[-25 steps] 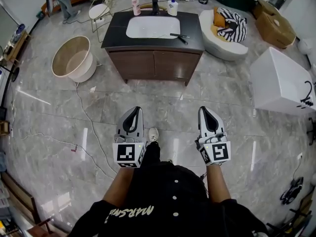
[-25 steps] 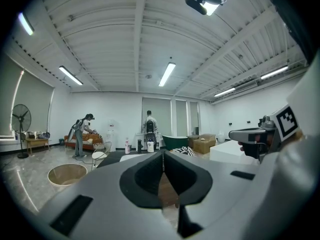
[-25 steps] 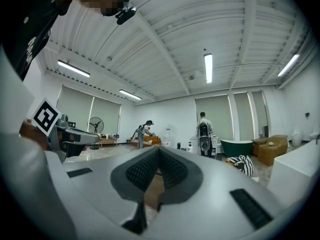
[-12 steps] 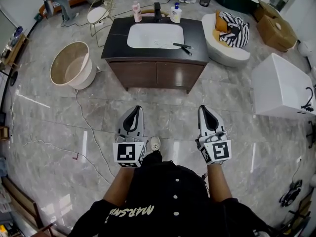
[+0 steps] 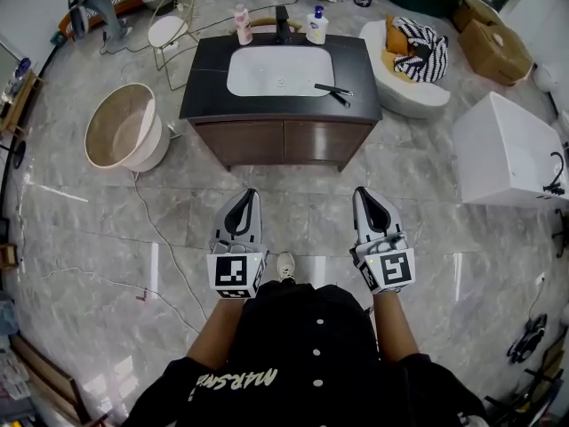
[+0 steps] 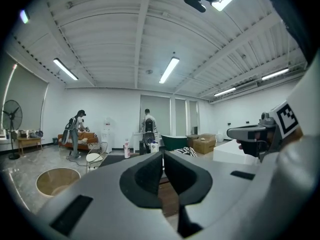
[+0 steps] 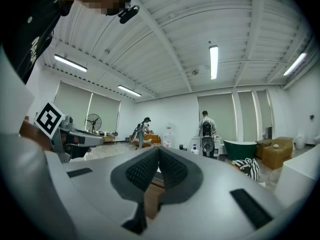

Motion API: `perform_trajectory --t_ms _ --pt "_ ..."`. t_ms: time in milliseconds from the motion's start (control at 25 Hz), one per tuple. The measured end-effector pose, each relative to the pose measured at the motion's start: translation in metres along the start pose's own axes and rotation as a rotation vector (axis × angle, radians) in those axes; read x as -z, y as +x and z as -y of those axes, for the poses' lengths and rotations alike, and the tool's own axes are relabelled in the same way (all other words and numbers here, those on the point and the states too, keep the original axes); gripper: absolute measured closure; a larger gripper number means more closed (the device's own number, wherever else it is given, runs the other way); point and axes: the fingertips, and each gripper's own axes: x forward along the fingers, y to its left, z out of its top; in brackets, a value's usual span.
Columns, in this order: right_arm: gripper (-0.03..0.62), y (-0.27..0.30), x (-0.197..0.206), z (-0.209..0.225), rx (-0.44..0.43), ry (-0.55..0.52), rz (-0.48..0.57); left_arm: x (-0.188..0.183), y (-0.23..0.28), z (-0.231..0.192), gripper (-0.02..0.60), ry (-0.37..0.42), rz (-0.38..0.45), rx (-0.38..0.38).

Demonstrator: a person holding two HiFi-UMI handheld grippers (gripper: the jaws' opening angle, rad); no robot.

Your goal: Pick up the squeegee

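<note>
The squeegee [image 5: 333, 91], black and slim, lies on the dark countertop just right of the white sink basin [image 5: 280, 69], on a brown vanity cabinet [image 5: 280, 140]. My left gripper [image 5: 246, 194] and right gripper [image 5: 364, 192] are held side by side over the marble floor, a short way in front of the cabinet, pointing at it. Both are shut with nothing between the jaws. In the left gripper view the left gripper [image 6: 163, 156] shows its pads meeting, and in the right gripper view the right gripper [image 7: 159, 151] does the same. The squeegee cannot be made out in either gripper view.
A round beige tub [image 5: 124, 127] stands left of the cabinet, with a cable [image 5: 160, 229] trailing across the floor from it. A white seat with a striped cloth [image 5: 413, 56] is to the right, and a white box [image 5: 511, 149] beyond it. Bottles [image 5: 316, 25] stand behind the sink. People stand at the far wall.
The vanity has drawn nearer and sits lower and larger in the head view. Both grippers have travelled forward toward it together, still shut and empty.
</note>
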Motion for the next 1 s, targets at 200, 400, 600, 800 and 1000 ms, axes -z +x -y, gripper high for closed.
perform_trajectory --t_ms 200,400,600,800,1000 --pt "0.597 0.018 -0.001 0.005 0.028 -0.008 -0.005 -0.003 0.021 -0.019 0.563 -0.008 0.011 0.016" --pt "0.597 0.030 -0.002 0.018 0.052 -0.003 -0.005 -0.004 0.040 -0.022 0.563 -0.020 0.010 0.031" --pt "0.597 0.048 0.005 0.033 0.061 0.009 0.000 -0.003 0.063 -0.024 0.563 -0.017 0.008 0.039" --pt "0.597 0.079 0.011 0.053 0.054 0.021 0.002 -0.004 0.094 -0.033 0.563 -0.014 -0.001 0.026" --pt "0.597 0.114 0.014 0.076 0.042 0.027 0.004 -0.011 0.133 -0.047 0.563 -0.012 0.002 0.006"
